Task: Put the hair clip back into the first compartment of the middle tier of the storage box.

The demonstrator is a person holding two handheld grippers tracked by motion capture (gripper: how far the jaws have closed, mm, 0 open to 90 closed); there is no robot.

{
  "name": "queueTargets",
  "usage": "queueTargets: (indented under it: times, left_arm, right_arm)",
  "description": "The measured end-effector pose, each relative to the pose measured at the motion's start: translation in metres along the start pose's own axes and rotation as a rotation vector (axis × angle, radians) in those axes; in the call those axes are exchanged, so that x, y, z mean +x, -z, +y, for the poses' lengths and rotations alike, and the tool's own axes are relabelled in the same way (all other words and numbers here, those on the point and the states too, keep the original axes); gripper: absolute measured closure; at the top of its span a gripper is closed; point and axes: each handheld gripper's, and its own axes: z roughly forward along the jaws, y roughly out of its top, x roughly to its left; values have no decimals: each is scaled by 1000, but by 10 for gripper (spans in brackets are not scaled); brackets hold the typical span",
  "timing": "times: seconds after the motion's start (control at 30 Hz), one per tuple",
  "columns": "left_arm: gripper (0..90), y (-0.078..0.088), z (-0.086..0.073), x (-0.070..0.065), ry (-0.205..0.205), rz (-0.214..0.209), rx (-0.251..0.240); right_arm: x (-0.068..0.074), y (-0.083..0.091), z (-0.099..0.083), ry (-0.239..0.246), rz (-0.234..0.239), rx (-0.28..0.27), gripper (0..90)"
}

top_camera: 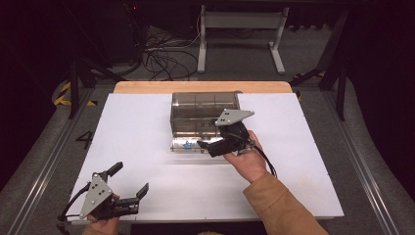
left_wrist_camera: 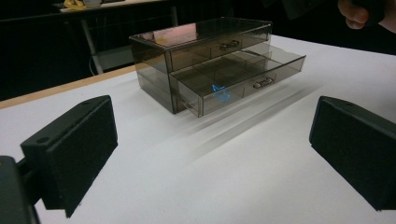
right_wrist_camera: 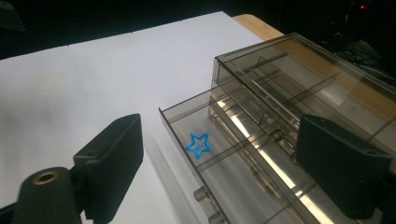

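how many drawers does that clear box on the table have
2: the upper drawer is pushed in, and the lower drawer is pulled out, with a blue star inside it.

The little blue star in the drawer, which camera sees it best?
The right gripper view. It looks down into the open drawer from close by, so the blue star shows its whole outline. In the left gripper view the star is a blurry blue mark seen through the drawer. In the high view it is a tiny blue speck.
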Motion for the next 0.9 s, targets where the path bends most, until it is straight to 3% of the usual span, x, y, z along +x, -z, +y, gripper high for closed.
queueTargets:
  times: [0.4,0.9]
  left_arm:
    - [18,0,0,0,0,1,0]
    - [17,-1,0,0,-12,2,5]
  right_arm:
    - [-4,32,-12,-10,-24,-62,112]
    - [-9,66,-45,-20,-63,-116,83]
